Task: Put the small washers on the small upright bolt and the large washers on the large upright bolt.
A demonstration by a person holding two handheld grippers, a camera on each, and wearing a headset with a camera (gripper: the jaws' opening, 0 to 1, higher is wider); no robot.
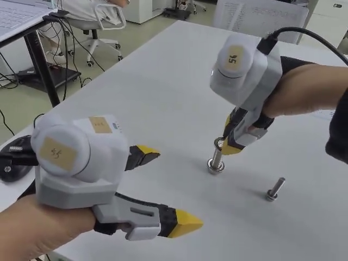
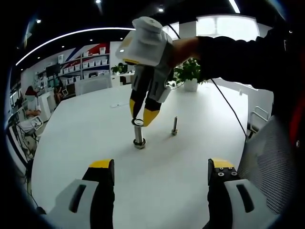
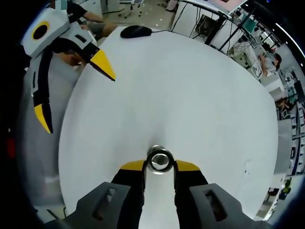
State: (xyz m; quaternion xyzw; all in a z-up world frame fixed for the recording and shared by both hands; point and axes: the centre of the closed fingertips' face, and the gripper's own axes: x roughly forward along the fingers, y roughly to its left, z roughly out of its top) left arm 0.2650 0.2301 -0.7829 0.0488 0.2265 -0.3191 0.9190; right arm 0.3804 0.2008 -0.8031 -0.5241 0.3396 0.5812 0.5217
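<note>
Washer [image 3: 159,150] clamped at the top of the large bolt [image 1: 216,162]
It is pinched between the right gripper [image 1: 228,144] fingers; the left gripper [image 1: 171,187] is spread open.

A: Ahead of left gripper [image 2: 161,164] jaws?
B: Bare white tabletop [image 2: 190,152], then tall silver upright bolt [image 2: 138,137]; right gripper [image 2: 142,117] pinching steel ring washer [image 2: 138,122] atop it. Short silver bolt [image 2: 175,125] beside, gap between.

small bolt [image 1: 274,189] base unclear, chair [image 1: 103,22] cut off
</note>
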